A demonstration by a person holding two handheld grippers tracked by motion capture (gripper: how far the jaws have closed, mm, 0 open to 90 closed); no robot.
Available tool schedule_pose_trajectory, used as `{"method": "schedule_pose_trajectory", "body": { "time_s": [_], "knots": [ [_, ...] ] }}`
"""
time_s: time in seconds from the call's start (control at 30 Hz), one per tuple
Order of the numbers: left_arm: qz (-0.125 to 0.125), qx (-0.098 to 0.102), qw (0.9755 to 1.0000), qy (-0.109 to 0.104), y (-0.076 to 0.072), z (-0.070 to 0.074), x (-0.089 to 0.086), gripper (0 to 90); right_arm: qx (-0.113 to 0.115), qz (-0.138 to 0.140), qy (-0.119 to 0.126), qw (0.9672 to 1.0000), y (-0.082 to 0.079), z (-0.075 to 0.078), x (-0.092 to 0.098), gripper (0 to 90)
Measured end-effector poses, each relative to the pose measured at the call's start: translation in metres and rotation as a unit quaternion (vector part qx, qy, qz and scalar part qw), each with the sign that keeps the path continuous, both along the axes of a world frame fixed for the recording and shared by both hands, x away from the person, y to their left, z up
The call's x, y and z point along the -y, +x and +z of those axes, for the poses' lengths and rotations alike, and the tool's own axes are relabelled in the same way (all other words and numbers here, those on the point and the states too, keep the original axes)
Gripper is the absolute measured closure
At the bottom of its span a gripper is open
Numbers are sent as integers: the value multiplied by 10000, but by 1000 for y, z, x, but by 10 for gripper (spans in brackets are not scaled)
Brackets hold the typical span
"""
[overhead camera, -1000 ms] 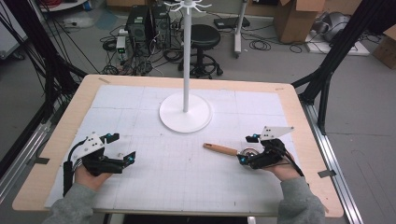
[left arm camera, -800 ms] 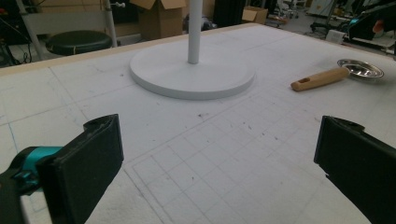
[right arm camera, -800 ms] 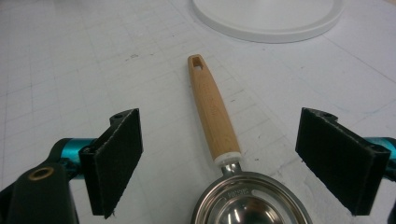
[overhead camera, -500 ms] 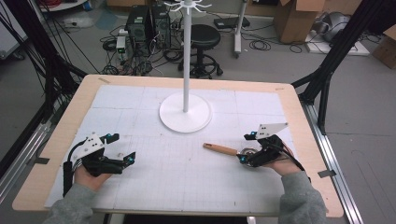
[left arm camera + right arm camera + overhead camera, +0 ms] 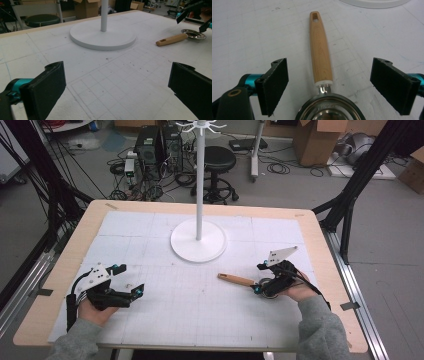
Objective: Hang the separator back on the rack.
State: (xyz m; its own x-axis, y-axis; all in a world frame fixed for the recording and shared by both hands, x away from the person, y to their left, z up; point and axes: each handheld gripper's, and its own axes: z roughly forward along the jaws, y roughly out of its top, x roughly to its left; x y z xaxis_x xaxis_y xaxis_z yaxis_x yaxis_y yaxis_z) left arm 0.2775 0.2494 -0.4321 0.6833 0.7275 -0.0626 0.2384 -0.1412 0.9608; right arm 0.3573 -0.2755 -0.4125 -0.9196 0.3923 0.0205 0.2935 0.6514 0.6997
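The left gripper (image 5: 122,281) rested at about eight o'clock on the table (image 5: 75,245), its jaws spread wide with nothing between them. Ahead of it, near the centre, stood the white stand (image 5: 198,240) on its round base.

At about four o'clock lay the measuring spoon (image 5: 239,280), wooden handle pointing toward nine o'clock and metal bowl toward the person's right hand. The right gripper (image 5: 260,277) hovered over the bowl end, released, its pads straddling the spoon without touching it.

The likeliest fault from here seemed a grip taken at the wrong place. The jaws stood level with the joint where the handle meets the thin metal neck; closing there could pinch the neck, and the spoon might pivot or tip bowl-down once lifted. A low approach could also nudge the bowl and slide the spoon across the smooth mat.

The right gripper view showed the hanging hole (image 5: 315,16) at the handle's far end and the white collar beside the bowl, neither clear from above. The left gripper view showed the bowl (image 5: 193,34) as shallow and lying flat on the mat. The high view alone gave the stand's hooks (image 5: 200,126) and both hands together.
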Motion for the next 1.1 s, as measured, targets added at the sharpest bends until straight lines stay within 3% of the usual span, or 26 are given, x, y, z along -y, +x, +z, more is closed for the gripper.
{"method": "schedule_pose_trajectory", "body": {
  "time_s": [0.27,0.4,0.83,0.97,1.1],
  "knots": [
    [-6,12,10000,-9,-1,0,0,18,-105,114,-193,9997,7,-4,-5,156],
    [-6,10,10000,-7,-1,0,1,18,-198,162,-181,9995,8,-5,-4,194],
    [-17,-3,10000,-8,0,-1,0,18,-343,467,-717,9957,12,-4,-15,352],
    [-18,-10,10000,7,0,-1,0,18,-411,450,-686,9958,13,-4,-16,399],
    [-45,-10,10000,-10,0,-1,0,18,-455,491,-870,9940,13,-6,-17,454]
  ]
}}
